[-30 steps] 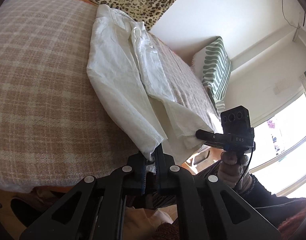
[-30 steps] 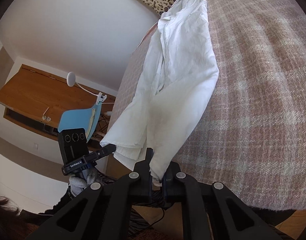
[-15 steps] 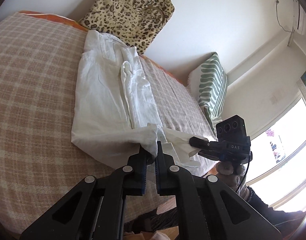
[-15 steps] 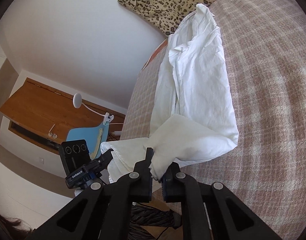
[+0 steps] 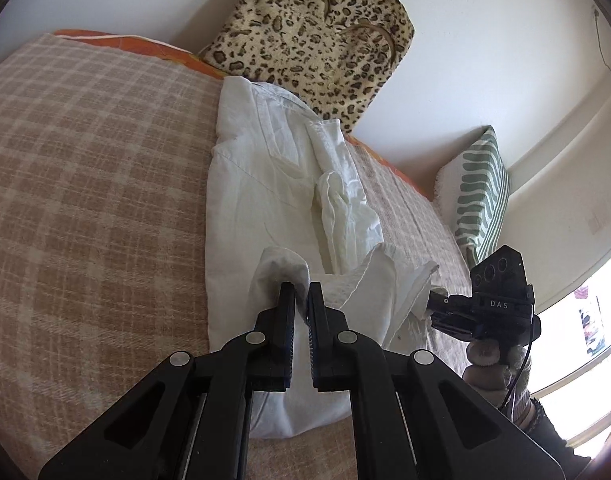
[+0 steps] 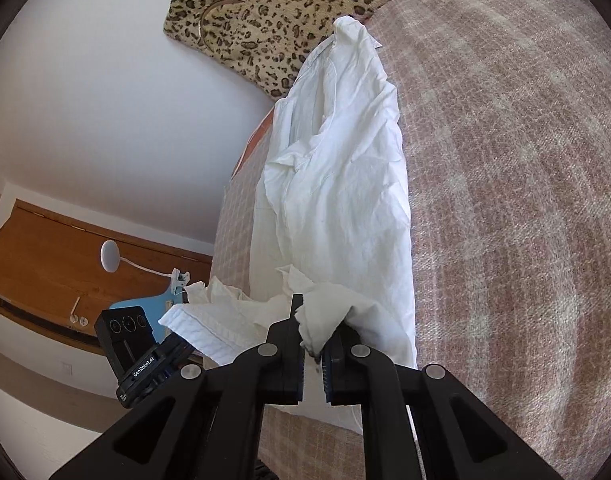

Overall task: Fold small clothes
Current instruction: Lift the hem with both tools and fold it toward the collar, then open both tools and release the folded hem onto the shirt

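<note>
A white shirt (image 5: 261, 184) lies lengthwise on the checked bed cover (image 5: 85, 184), collar toward the far wall. My left gripper (image 5: 301, 292) is shut on one bottom corner of the shirt, lifted and carried over the lower part of the garment. In the right wrist view the white shirt (image 6: 345, 184) runs up the bed, and my right gripper (image 6: 315, 320) is shut on its other bottom corner. The hem sags between the two grippers. Each gripper shows in the other's view: the right gripper (image 5: 437, 300) at the right, the left gripper (image 6: 177, 344) at the lower left.
A leopard-print bag (image 5: 317, 36) leans on the wall at the head of the bed. A green-striped cushion (image 5: 481, 200) stands at the bed's far right. A wooden desk (image 6: 57, 264) with a white lamp (image 6: 109, 256) and a blue chair (image 6: 145, 308) lies beyond the bed.
Both grippers have carried the shirt's bottom edge from beyond the bed's near edge forward over the bed, so the lower part now doubles over the shirt's body.
</note>
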The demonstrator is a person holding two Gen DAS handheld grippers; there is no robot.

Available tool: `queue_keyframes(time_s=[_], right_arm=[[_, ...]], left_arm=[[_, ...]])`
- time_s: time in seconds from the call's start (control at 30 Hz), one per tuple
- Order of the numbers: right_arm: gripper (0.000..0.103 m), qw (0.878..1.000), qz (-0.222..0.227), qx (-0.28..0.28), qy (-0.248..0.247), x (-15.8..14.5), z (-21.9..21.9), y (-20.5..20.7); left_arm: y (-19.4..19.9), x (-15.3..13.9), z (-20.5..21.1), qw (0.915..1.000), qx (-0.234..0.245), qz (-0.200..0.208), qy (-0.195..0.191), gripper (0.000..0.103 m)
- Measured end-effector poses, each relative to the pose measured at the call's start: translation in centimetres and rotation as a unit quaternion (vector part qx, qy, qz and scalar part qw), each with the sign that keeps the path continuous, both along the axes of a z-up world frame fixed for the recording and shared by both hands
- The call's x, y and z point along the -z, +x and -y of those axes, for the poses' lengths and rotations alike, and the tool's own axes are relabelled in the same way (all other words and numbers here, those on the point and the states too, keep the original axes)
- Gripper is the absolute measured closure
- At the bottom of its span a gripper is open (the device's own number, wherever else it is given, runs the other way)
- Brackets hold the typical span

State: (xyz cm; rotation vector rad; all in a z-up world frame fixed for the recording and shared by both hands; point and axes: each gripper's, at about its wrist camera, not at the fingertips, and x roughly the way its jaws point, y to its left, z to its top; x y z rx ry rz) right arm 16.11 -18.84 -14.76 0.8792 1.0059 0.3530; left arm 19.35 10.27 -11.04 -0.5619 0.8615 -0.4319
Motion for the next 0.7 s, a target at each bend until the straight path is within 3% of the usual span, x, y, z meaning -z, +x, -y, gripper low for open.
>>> queue_keyframes(time_s=[0.23, 0.33, 0.4, 0.43, 0.47, 0.6, 0.7], right_arm=[[0.098, 1.0, -0.028, 0.005, 0.002, 2.0, 0.4, 1.2], [0.098, 0.999, -0.034, 0.005, 0.006, 1.9, 0.4, 1.4], [0.084, 0.999, -0.035, 0.012, 0.012, 1.4, 0.8, 1.1], [0.079, 0.999, -0.027, 0.024, -0.001, 0.8, 1.0, 0.8], [0.071, 0.999, -0.015, 0.033, -0.024, -0.1, 1.3, 0.5], [0.071, 0.993, 0.042, 0.037, -0.101, -3.5, 1.7, -0.7], [0.071, 0.986, 0.086, 0.0, -0.145, -5.1, -0.5, -1.4]], left_arm=[[1.3, 1.3, 0.0, 0.9998, -0.011, -0.016, -0.001, 0.098], [1.5, 0.8, -0.4, 0.9997, -0.021, -0.012, -0.004, 0.091], [1.3, -0.1, -1.1, 0.9994, -0.033, -0.002, -0.007, 0.08], [1.1, -0.6, -1.5, 0.9991, -0.04, 0.005, -0.007, 0.065], [0.9, -1.1, -2.0, 0.9988, -0.047, 0.013, -0.006, 0.057], [-0.3, -2.1, -2.9, 0.9987, -0.041, 0.026, 0.019, 0.057], [-0.8, -1.3, -2.9, 0.9993, -0.025, 0.012, 0.026, 0.057]])
